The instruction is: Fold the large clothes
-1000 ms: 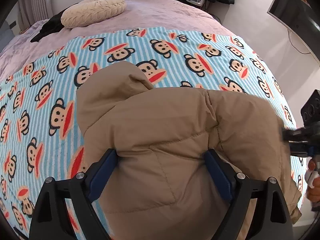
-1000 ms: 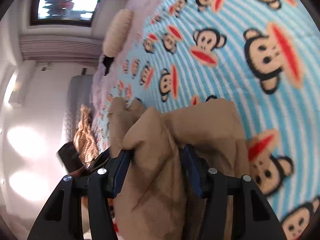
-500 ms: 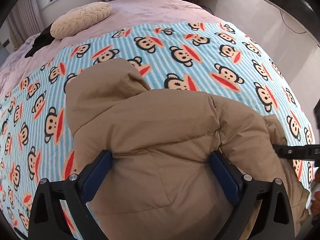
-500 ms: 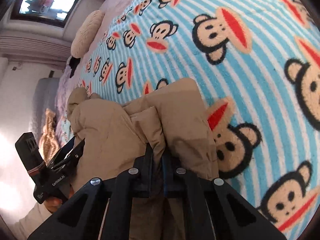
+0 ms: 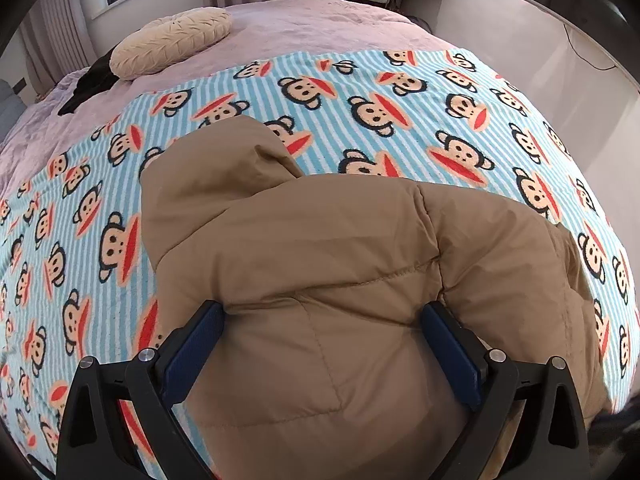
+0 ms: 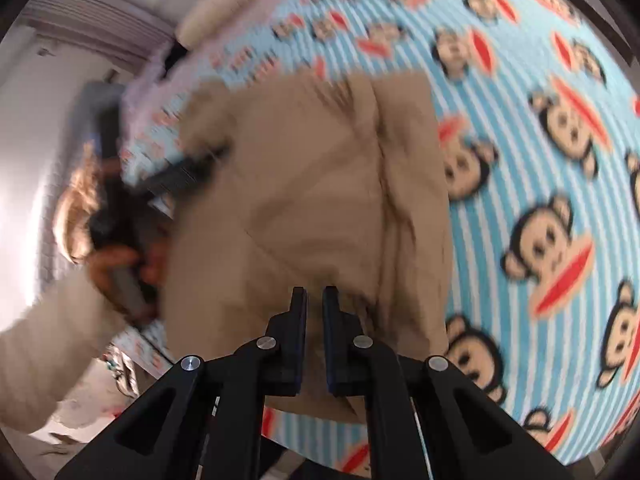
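Left tongs (image 5: pixel 322 334) wide over jacket (image 5: pixel 320 248)

jacket (image 5: pixel 320 264) on blanket (image 5: pixel 400 92) | blanket on bed (image 5: pixel 320 20) | pillow (image 5: pixel 172 42) behind jacket

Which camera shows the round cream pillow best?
The left wrist view: the pillow lies sharp and whole on the pink bedspread. In the right wrist view the pillow is only a blurry smear.

readable text: none | blanket (image 5: pixel 420 92): cartoon monkey faces only, no lettering | jacket (image 5: pixel 320 280): no label showing | right-wrist view: blurred
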The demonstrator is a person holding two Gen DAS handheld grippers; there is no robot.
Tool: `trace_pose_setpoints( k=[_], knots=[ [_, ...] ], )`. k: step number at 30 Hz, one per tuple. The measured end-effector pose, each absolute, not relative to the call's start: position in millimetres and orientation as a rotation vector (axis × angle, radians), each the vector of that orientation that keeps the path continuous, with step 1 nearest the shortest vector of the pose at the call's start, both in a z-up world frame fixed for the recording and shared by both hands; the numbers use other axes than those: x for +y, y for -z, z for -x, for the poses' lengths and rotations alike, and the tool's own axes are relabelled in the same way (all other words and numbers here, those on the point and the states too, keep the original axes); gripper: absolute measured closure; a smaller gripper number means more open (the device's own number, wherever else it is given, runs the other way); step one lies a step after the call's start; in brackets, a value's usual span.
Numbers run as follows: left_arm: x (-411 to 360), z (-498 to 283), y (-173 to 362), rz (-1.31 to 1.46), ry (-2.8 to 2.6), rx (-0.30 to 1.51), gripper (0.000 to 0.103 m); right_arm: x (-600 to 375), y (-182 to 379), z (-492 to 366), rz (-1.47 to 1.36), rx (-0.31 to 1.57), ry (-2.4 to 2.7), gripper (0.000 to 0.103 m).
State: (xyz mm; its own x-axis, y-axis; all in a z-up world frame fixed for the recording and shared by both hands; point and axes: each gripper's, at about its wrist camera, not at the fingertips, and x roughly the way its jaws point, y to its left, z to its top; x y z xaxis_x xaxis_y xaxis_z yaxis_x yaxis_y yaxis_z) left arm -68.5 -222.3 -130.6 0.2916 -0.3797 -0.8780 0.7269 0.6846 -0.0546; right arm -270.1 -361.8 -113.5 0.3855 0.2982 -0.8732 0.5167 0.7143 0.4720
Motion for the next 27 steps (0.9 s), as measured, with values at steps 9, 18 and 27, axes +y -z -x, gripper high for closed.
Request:
trace_pose_setpoints(
  k=[9,18,27],
  knots=[
    [-203,75,110,-0.399,0.711,1.092,0.004,-355,133,275,-0.83,1.25,0.2,0.096],
    [-135,104,85,-0.371,0.721,1.14,0.004,-350,161,281,-0.916,1.226,0.286,0.096],
    [-96,134,135,-0.335,0.778,1.278,0.0,-337,165,293,-0.927,1.177,0.396,0.096]
  ],
)
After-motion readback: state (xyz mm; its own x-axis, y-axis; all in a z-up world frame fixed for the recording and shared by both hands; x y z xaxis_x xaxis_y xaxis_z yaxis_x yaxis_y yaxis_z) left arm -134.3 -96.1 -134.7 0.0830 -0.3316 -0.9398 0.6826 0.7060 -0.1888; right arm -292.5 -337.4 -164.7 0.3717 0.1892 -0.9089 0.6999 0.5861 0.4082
